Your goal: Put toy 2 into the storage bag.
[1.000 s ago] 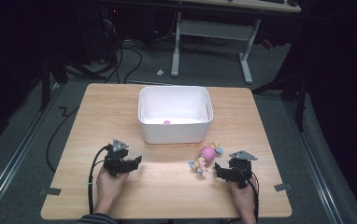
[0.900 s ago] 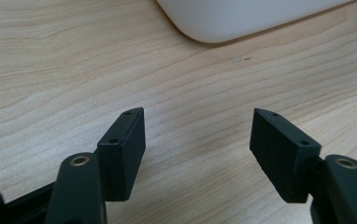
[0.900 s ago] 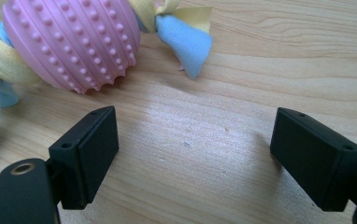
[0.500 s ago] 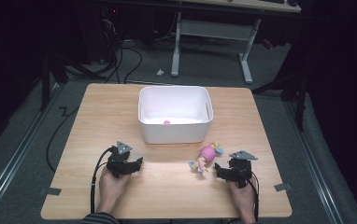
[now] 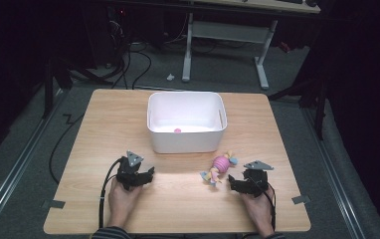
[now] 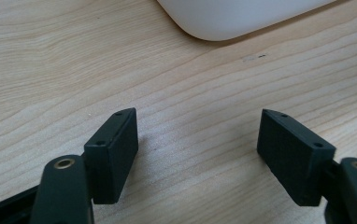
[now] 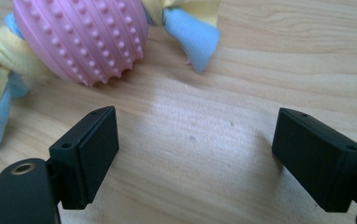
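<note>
A pink knobbly ball toy (image 5: 221,164) with yellow and blue cloth strips lies on the wooden table, just right of the white tub's (image 5: 185,142) front. My right gripper (image 5: 232,182) rests low beside it, open, with its jaws pointing at the toy. In the right gripper view the toy (image 7: 81,37) lies just beyond the left jaw, and bare wood shows between the open gripper's (image 7: 196,112) jaws. My left gripper (image 5: 149,173) sits at the front left. Its jaws have just been opening. In the left gripper view the gripper (image 6: 197,114) holds nothing.
The tub holds a small pink object (image 5: 177,131). Its rounded corner (image 6: 242,14) shows ahead of the left jaws. The table's front edge (image 5: 178,232) runs just behind both hands. Beyond the table's far edge stand a desk frame (image 5: 225,35) and floor cables.
The left gripper has shifted slightly to the right on the table. The right gripper and the toy stay where they were.
</note>
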Tool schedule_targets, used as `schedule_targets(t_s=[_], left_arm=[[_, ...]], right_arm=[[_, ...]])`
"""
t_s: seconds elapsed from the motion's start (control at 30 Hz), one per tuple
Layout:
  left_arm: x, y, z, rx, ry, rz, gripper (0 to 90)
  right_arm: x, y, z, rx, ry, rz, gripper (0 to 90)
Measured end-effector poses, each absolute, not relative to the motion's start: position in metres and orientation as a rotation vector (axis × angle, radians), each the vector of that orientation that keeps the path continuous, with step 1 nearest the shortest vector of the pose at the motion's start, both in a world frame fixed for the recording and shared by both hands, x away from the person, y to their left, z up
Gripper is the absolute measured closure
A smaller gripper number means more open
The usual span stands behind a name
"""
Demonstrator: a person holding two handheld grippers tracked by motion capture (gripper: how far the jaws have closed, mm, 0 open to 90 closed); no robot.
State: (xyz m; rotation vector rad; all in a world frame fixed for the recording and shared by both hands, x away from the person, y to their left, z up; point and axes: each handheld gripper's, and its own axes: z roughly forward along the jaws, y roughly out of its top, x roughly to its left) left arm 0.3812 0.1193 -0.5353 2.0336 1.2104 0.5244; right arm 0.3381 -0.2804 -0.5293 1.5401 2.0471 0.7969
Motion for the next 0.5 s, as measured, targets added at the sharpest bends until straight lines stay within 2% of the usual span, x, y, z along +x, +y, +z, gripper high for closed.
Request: schedule_targets(t_s=[0.27, 0.5], left_arm=[[0.381, 0.119, -0.535, 2.035, 1.209, 0.521, 28.4], [0.381, 0.119, -0.535, 2.034, 1.209, 0.519, 28.3]], right_arm=[[0.324, -0.281, -0.518, 1.472, 2.143, 0.823, 25.1], [0.316, -0.279, -0.497, 1.421, 2.159, 0.89, 26.8]])
